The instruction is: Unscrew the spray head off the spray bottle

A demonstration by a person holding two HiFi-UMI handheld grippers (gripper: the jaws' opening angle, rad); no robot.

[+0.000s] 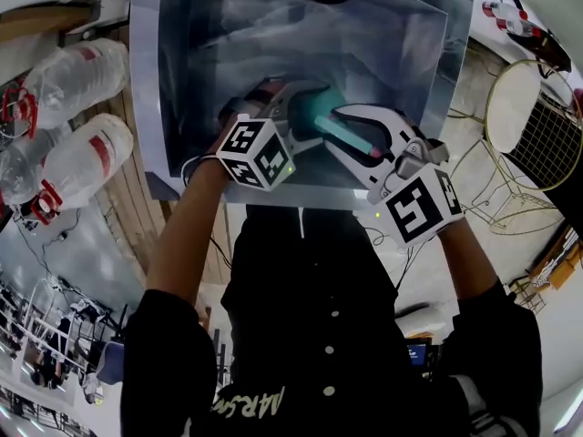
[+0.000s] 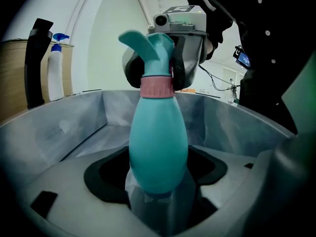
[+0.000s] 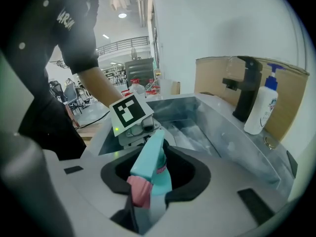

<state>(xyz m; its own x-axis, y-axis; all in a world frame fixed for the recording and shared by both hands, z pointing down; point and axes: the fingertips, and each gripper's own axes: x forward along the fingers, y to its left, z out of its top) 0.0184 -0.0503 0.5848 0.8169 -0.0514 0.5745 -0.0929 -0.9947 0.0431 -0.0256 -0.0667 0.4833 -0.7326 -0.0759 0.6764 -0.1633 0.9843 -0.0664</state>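
While the left hand-held gripper [image 2: 158, 209] pinches the rounded lower end of the teal egg-shaped plastic spray bottle [image 2: 158, 142] between its pale pads, the bottle points straight out along its jaws. The pink ribbed collar [image 2: 157, 88] and the teal plastic spray head [image 2: 150, 46] sit at the end farthest from this hand-held gripper. The right hand-held gripper [image 3: 143, 204] meets the bottle from the opposite side, and its jaws are closed on the spray head. The head's pink tip [image 3: 138, 191] lies deep between those jaws against the dark pad on the left, and the teal part presses the pad on the right. Just past the right jaws, the collar and the bottle's body run on toward the left hand-held gripper, whose marker cube faces back. Both hand-held grippers hold the bottle over the grey metal sink basin [image 1: 182, 80], whose walls rise around and beyond the jaws in each gripper view. Far off to the right of the right hand-held gripper, a black faucet [image 3: 244, 90] stands on the sink's rim. A white pump bottle with a blue top [image 3: 260, 107] stands just beside the faucet, and a brown cardboard panel [image 3: 217, 78] is behind them.
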